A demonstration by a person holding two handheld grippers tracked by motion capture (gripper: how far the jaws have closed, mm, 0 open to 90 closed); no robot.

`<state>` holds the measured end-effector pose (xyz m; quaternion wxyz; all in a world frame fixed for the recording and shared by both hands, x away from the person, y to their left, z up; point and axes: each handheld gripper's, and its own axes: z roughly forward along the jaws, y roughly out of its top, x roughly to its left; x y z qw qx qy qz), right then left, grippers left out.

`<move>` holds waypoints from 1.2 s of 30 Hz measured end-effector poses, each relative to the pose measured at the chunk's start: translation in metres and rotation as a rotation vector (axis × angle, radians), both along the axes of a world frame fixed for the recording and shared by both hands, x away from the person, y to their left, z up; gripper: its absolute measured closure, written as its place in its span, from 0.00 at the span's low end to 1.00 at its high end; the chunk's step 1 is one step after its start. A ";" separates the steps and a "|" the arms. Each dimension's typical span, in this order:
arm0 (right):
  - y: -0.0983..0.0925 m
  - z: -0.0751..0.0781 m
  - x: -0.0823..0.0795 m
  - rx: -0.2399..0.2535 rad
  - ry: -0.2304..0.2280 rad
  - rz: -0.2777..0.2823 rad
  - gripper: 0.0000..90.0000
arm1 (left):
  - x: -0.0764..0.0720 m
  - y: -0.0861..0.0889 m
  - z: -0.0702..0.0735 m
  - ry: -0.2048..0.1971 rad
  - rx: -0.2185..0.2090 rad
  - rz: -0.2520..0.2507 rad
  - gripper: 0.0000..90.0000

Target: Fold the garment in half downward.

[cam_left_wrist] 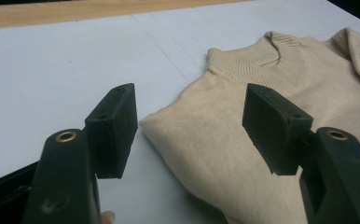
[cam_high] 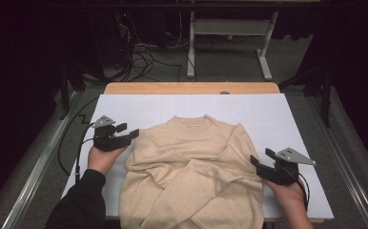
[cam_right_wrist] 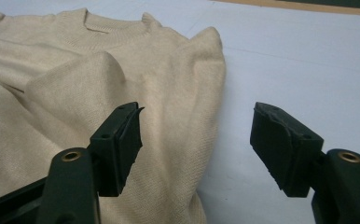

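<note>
The bench (cam_high: pixel 191 88) carries a white sheet (cam_high: pixel 268 114) that covers nearly all of its top, leaving a strip of bare wood at the far edge, beyond both claws. On the sheet, between the two claws, lies a cream sweater (cam_high: pixel 191 176), flat on its back with the ribbed collar (cam_high: pixel 191 123) toward the far edge and both sleeves folded across the chest so that they cross over each other. The left claw (cam_high: pixel 127 130) sits just beside the sweater's left shoulder, held in a hand (cam_high: pixel 101 160) with a dark sleeve (cam_high: pixel 79 202) behind it; its jaws stand apart with nothing between them, and in the left gripper view (cam_left_wrist: pixel 190 126) the shoulder edge of the sweater lies on the sheet just ahead of the gap, the collar farther off and to the right of the claw. The right claw (cam_high: pixel 262 159) is at the sweater's other side, near the folded right shoulder; its jaws are also apart and grip nothing. In the right gripper view (cam_right_wrist: pixel 197 140) the sweater's side edge runs ahead of the gap, the cloth lying mostly in front of the one jaw at the left of that view, bare sheet in front of the other.
</note>
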<state>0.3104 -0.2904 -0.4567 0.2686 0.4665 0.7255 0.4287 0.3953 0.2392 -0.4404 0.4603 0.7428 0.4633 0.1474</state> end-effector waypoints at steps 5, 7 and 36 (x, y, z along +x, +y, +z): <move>-0.002 -0.004 0.005 0.008 0.015 0.005 0.38 | 0.024 -0.002 -0.013 0.106 0.010 0.013 0.39; -0.002 -0.004 0.004 0.003 0.016 0.006 0.38 | 0.027 -0.004 -0.020 0.141 0.023 0.000 0.39; 0.029 0.016 0.103 -0.050 0.173 -0.004 0.38 | 0.043 -0.024 -0.033 0.300 0.079 -0.002 0.83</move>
